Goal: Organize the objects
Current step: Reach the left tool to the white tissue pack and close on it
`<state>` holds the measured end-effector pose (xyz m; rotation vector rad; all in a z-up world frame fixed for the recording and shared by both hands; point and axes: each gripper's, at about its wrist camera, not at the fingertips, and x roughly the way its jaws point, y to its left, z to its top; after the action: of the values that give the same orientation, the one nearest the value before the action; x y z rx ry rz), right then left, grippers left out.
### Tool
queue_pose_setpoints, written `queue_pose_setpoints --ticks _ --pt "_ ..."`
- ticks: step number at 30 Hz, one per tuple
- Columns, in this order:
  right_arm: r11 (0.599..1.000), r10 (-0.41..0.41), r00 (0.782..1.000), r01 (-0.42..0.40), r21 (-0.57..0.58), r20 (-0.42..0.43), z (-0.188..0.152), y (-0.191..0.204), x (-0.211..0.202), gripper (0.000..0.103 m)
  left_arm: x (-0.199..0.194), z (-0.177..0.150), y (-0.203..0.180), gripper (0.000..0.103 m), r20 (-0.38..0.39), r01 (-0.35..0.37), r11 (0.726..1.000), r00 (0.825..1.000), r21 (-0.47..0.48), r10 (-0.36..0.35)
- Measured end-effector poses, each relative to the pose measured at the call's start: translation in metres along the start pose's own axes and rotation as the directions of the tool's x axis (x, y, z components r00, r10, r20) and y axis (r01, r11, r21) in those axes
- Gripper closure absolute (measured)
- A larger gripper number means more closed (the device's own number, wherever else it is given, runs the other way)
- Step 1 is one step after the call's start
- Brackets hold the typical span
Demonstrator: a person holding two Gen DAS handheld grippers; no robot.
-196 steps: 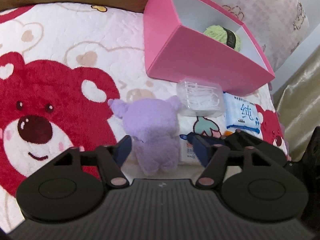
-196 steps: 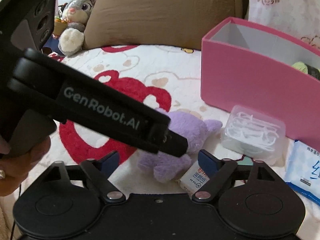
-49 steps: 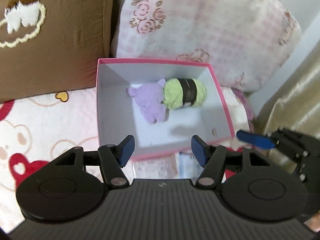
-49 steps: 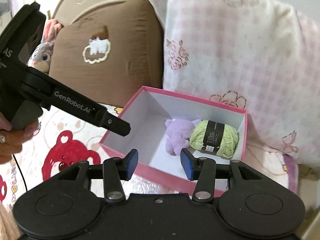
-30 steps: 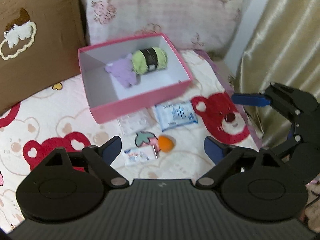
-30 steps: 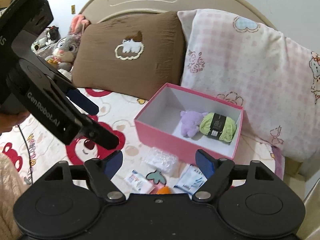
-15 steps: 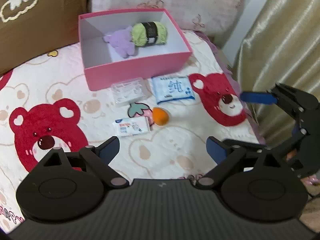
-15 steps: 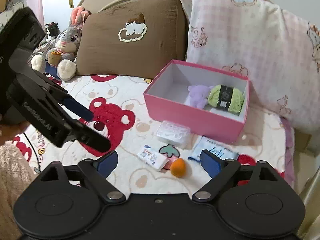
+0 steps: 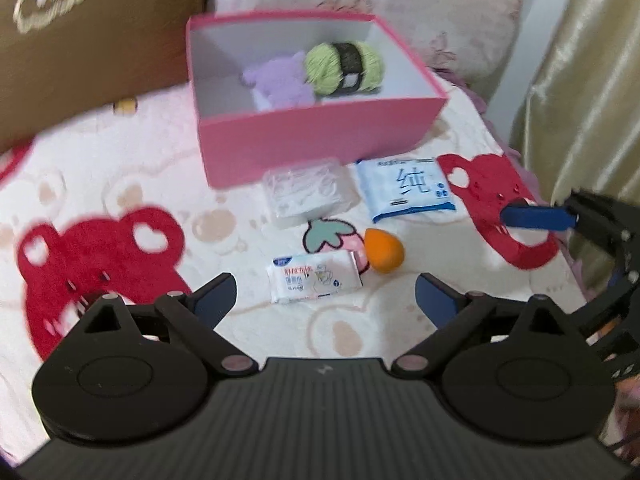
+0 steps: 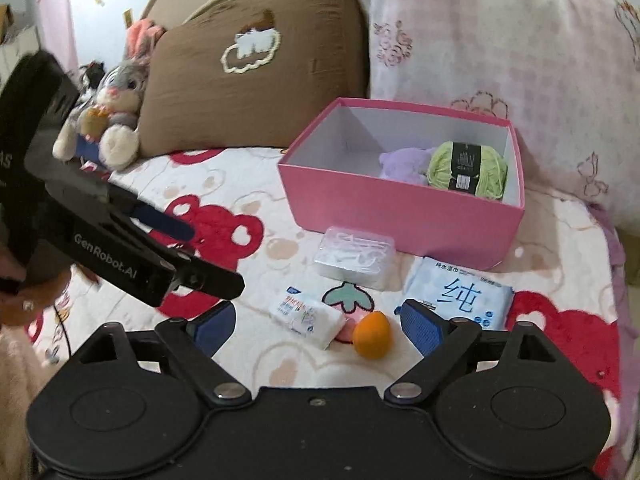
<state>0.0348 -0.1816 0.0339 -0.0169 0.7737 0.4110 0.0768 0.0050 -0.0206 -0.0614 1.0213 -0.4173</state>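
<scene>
A pink box on the bear-print bedspread holds a purple plush and a green yarn ball. In front of it lie a clear plastic case, a blue-and-white wipes pack, a small tissue pack and an orange egg-shaped sponge. My left gripper hovers open above the tissue pack, nothing between its fingers. My right gripper is open over the tissue pack and sponge, touching neither.
A brown pillow and a pink checked pillow stand behind the box. A grey rabbit plush sits at the far left. A gold curtain hangs past the bed's right edge. A hand holds the left gripper.
Both grippers have come down toward the bed, so the loose items look larger and nearer. Their jaws stand a little wider than a second ago. The purple plush, earlier on the bedspread, now lies in the box.
</scene>
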Motion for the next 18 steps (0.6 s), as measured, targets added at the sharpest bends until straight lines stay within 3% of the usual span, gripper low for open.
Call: queue_pose_setpoints --ticks 2,4,7,18 --pt "1.0 0.008 1.0 -0.009 0.025 0.028 -0.007 -0.003 0.012 0.011 0.014 -0.007 0.013 0.006 -0.019 0.057 0.994 0.998 -0.092 -0.059" --pt "0.999 0.003 0.999 -0.004 0.032 0.045 -0.016 -0.003 0.027 0.011 0.025 -0.015 0.02 0.008 -0.017 0.057 0.989 0.998 -0.135 -0.06" --pt "1.0 -0.016 0.999 0.016 0.014 0.05 -0.026 0.001 0.046 0.011 0.035 -0.023 0.028 0.008 0.02 0.033 0.987 0.999 -0.155 -0.03" --pt "1.0 0.017 1.0 -0.017 0.023 0.001 -0.05 0.015 0.103 0.011 0.077 -0.037 0.054 0.008 0.127 0.094 0.978 0.989 -0.187 -0.071"
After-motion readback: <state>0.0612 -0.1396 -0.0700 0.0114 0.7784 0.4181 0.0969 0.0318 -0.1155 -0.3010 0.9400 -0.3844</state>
